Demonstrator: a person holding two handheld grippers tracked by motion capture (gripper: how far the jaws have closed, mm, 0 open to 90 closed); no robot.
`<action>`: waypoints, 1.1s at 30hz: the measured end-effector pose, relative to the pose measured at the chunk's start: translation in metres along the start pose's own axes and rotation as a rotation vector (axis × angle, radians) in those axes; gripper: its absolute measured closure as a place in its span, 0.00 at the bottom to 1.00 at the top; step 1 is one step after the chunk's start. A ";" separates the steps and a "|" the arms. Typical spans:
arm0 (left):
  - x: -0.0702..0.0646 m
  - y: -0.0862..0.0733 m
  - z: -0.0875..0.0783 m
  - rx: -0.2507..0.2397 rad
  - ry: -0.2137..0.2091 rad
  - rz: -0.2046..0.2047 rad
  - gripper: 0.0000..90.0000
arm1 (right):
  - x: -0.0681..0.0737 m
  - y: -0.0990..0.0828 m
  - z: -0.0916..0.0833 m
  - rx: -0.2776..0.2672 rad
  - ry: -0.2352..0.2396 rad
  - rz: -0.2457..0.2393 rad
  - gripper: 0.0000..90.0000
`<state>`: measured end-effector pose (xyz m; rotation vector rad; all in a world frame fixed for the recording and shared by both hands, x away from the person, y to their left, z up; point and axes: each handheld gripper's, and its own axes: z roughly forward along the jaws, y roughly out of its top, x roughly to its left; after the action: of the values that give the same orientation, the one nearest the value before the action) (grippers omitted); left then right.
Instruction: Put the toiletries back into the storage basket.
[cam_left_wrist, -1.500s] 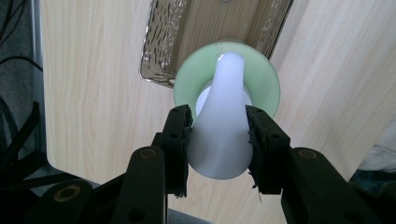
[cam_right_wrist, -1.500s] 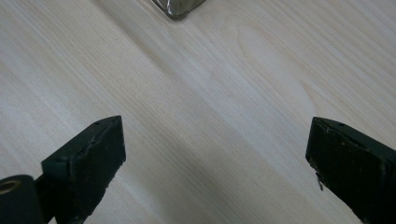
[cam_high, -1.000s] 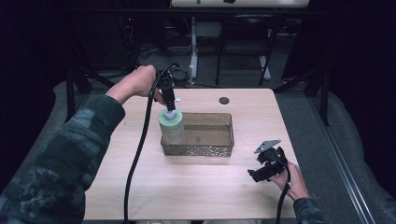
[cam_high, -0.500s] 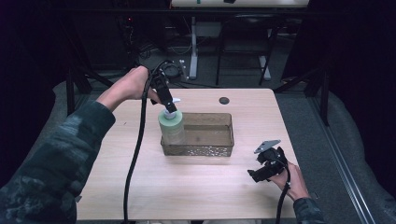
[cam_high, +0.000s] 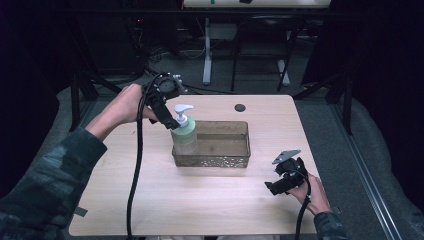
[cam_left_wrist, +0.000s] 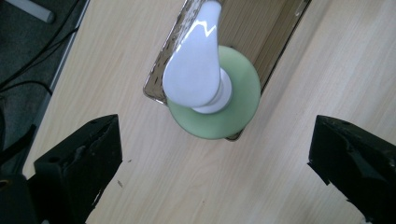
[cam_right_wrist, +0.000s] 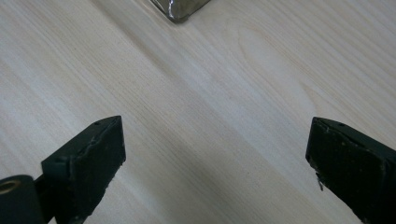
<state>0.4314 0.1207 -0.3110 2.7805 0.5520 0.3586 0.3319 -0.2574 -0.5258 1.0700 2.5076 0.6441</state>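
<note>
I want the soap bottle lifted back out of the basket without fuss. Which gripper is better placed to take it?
Left. The left gripper sits open right beside the soap bottle in the basket; its jaws have just opened. The right gripper rests farther away, over bare table.

Left gripper (cam_high: 172, 120) let go of bottle (cam_high: 184, 136): jaws just opened wide, nothing pressed between. Gripper drawn back toward worktop's far-left edge. Bottle now standing free in basket (cam_high: 220, 160).
</note>
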 end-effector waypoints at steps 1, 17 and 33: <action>0.000 -0.003 0.001 -0.004 0.003 0.000 0.03 | 0.000 0.000 0.000 -0.003 0.004 0.007 0.05; -0.023 -0.075 0.025 -0.063 0.009 -0.097 0.01 | 0.000 0.000 0.000 -0.001 0.006 0.009 0.05; -0.051 -0.147 0.079 -0.141 0.003 -0.255 0.00 | 0.001 0.000 0.002 0.009 0.007 -0.001 0.05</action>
<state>0.3603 0.2128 -0.4406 2.5367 0.8365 0.3310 0.3322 -0.2557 -0.5275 1.0711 2.5188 0.6385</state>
